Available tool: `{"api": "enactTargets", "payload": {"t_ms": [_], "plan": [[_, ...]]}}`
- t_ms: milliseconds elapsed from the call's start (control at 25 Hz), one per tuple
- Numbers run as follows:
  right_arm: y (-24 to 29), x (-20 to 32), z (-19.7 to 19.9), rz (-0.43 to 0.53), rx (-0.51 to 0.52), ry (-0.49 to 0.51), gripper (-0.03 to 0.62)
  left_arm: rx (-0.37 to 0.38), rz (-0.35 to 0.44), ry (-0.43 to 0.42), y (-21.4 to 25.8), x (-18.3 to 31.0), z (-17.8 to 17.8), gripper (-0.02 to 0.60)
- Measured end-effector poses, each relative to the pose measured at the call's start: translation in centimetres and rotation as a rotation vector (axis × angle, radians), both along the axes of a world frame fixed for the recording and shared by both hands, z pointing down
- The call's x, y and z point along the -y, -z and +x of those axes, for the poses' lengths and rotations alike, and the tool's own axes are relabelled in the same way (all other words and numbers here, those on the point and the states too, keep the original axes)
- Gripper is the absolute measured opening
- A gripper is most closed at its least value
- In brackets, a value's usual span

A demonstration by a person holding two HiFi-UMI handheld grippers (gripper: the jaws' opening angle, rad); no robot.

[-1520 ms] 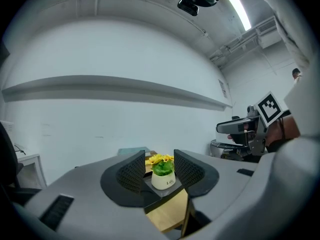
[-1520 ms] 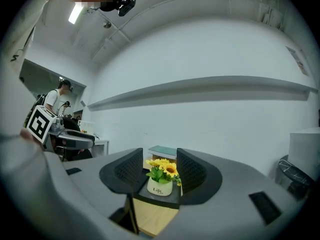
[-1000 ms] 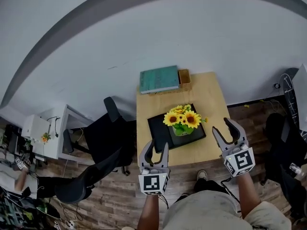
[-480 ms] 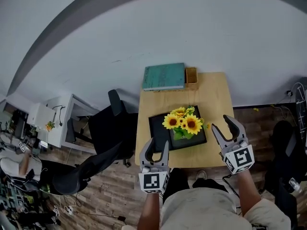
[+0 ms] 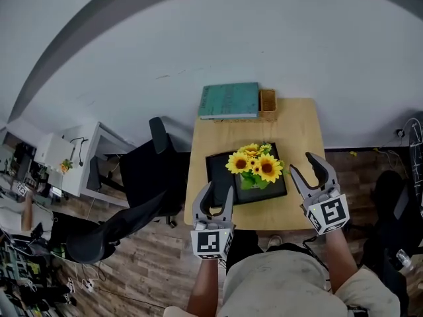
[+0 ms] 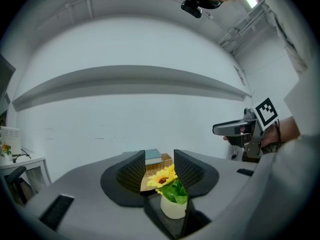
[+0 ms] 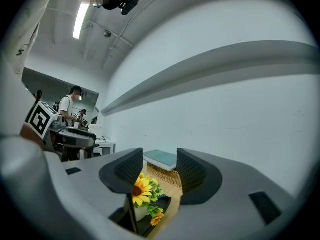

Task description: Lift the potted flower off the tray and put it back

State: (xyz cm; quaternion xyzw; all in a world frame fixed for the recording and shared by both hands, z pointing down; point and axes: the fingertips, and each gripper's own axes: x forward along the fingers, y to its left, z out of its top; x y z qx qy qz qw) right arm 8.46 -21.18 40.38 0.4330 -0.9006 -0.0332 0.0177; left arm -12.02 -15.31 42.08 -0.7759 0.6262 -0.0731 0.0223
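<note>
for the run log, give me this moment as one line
stage: pre-grasp | potted flower: on tray, untouched | left gripper: open, empty, at table front edge | right gripper: open, empty, right of tray

Small wooden bench (image 5: 297, 131) stood against a pale wall (image 5: 264, 38) on wood-plank floor (image 5: 152, 263), black office chair (image 5: 142, 177) and white desk (image 5: 79, 170) to its left.

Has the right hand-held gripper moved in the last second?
Yes. The right hand-held gripper has come in over the table's front right corner, closer to the tray. Its jaws stand apart, empty.
</note>
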Motion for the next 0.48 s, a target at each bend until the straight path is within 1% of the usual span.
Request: {"api": "enactTargets", "payload": {"t_ms": [160,280,480], "plan": [[-0.7,-0.1,-0.6,-0.017,0.007,-0.007,0.225,0.003,-0.021,-0.016,-1.2,-0.2,-0.3,0.187],[-1.7,-0.4,-1.3,-0.033,-0.010,0.002,0.225,0.001,-0.038,-0.028,-2.3,-0.2,-0.5,0.187],[-4.7,-0.8,-2.2,-0.096,-0.034,0.002,0.225,0.002,-0.078,-0.056,-4.9,0.0,-0.4,0.187]]}}
